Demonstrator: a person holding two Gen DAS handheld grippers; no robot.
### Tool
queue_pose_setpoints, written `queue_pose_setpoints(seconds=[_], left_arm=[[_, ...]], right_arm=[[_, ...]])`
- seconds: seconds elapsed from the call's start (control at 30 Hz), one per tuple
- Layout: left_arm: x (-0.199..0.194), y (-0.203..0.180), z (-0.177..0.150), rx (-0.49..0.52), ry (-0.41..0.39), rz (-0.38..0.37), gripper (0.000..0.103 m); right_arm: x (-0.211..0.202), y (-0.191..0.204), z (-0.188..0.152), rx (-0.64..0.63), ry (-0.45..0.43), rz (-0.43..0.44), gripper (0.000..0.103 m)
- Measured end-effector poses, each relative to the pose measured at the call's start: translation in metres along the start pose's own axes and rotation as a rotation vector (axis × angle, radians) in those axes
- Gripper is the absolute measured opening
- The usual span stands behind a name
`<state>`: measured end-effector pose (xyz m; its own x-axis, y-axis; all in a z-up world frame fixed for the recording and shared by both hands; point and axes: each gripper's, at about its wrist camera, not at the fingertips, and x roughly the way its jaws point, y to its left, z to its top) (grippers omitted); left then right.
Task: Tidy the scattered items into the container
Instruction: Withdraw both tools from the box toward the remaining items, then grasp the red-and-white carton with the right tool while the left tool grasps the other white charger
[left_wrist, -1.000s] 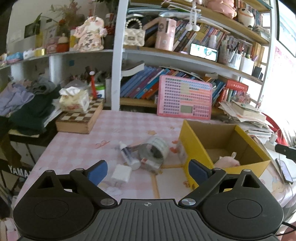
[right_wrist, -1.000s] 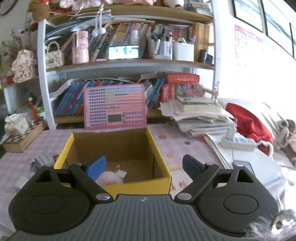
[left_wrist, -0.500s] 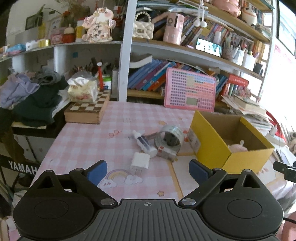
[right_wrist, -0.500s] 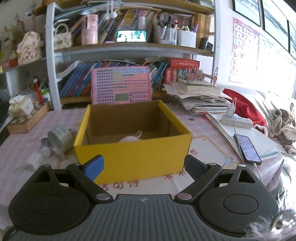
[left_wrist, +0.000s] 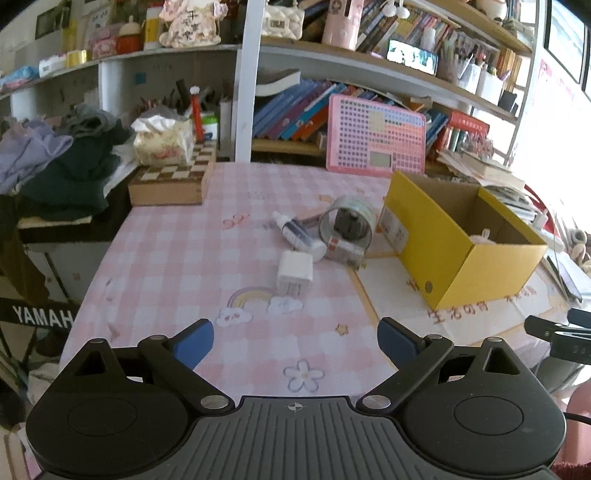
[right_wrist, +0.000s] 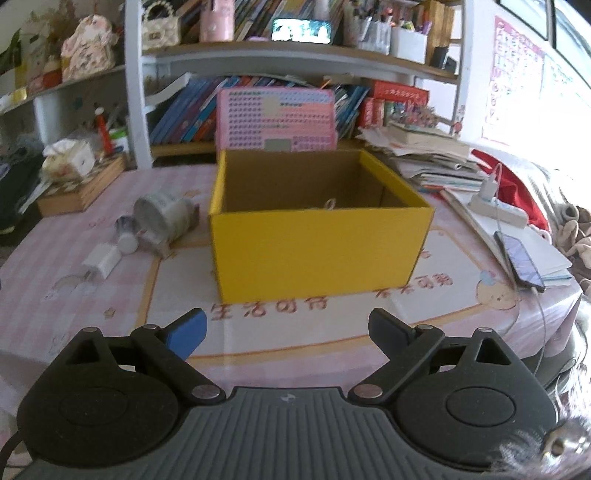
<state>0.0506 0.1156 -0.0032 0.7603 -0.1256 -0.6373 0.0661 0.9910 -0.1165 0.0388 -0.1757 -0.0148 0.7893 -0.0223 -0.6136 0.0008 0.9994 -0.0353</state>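
The yellow box (right_wrist: 317, 247) sits toward the table's (left_wrist: 177, 258) right edge, with a pink item (left_wrist: 484, 238) inside; just left of it lie a tape roll (left_wrist: 349, 221), small bottle (left_wrist: 295, 234) and white charger (left_wrist: 294, 272). We hold our left claw (left_wrist: 295, 341) and right claw (right_wrist: 287, 330) released, empty, over the near edge.

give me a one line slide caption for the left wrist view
Open left gripper hovers over the pink checked tablecloth, facing a white charger plug, clear tape roll and yellow cardboard box.
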Motion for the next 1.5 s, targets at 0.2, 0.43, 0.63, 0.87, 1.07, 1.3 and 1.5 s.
queue_pose_setpoints(seconds=[0.2, 0.43, 0.63, 0.87, 1.07, 1.3, 1.5], left_arm=[[0.002, 0.006, -0.01, 0.019, 0.033, -0.006, 0.097], [0.009, 0.008, -0.012, 0.067, 0.034, -0.013, 0.097], [0.013, 0.011, -0.008, 0.065, 0.023, -0.02, 0.097], [0.016, 0.015, -0.007, 0.07, 0.021, -0.03, 0.097], [0.02, 0.017, -0.002, 0.077, -0.002, -0.048, 0.097], [0.03, 0.016, 0.002, 0.097, -0.006, -0.048, 0.096], [0.047, 0.013, 0.004, 0.109, 0.015, -0.044, 0.096]], right_arm=[[0.004, 0.021, -0.008, -0.046, 0.043, 0.038, 0.095], [0.015, 0.051, -0.009, -0.113, 0.057, 0.107, 0.092], [0.02, 0.069, -0.003, -0.109, 0.055, 0.139, 0.089], [0.024, 0.083, 0.001, -0.128, 0.062, 0.149, 0.082], [0.029, 0.093, 0.009, -0.142, 0.058, 0.168, 0.079], [0.036, 0.105, 0.018, -0.177, 0.04, 0.196, 0.077], [0.048, 0.111, 0.029, -0.182, 0.016, 0.205, 0.07]])
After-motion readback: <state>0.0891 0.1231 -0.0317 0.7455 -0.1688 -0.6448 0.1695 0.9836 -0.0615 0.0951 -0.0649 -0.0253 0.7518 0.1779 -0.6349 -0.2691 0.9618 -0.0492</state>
